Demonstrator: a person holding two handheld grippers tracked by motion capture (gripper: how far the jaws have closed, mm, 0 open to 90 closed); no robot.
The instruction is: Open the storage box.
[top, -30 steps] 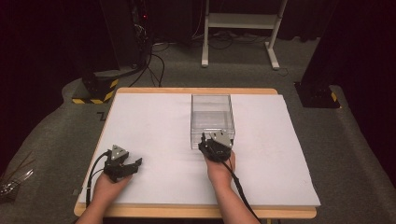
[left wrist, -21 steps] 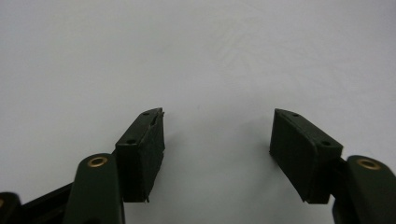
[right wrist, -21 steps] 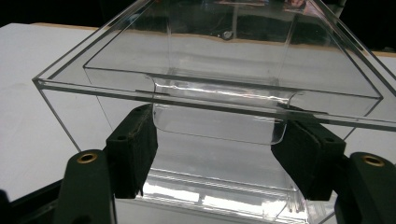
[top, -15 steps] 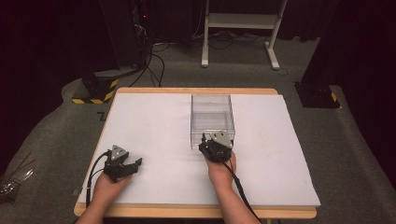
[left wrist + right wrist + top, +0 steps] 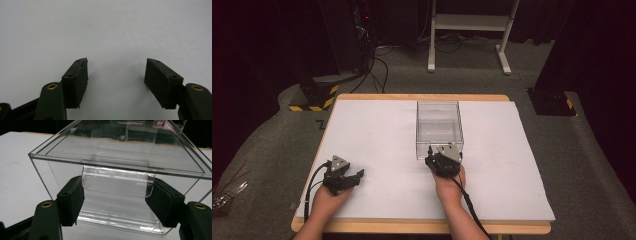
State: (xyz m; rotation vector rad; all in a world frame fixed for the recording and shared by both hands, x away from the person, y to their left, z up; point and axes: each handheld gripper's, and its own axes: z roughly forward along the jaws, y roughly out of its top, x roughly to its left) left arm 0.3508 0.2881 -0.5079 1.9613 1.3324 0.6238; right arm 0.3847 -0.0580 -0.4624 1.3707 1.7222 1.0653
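Desk (image 5: pixel 377 130) first, seen from high up: a clear plastic box (image 5: pixel 438 127) stands in the middle, and the right tool (image 5: pixel 443 159) is at its near wall. The left tool (image 5: pixel 346 179) rests well apart.

Left tool view: its jaws are wide open over bare white desk, holding nothing.

Right tool view: open pads (image 5: pixel 71 200) sit on both sides of the box's clear handle tab (image 5: pixel 117 184). Squeeze evenly, keep level, then pull straight.
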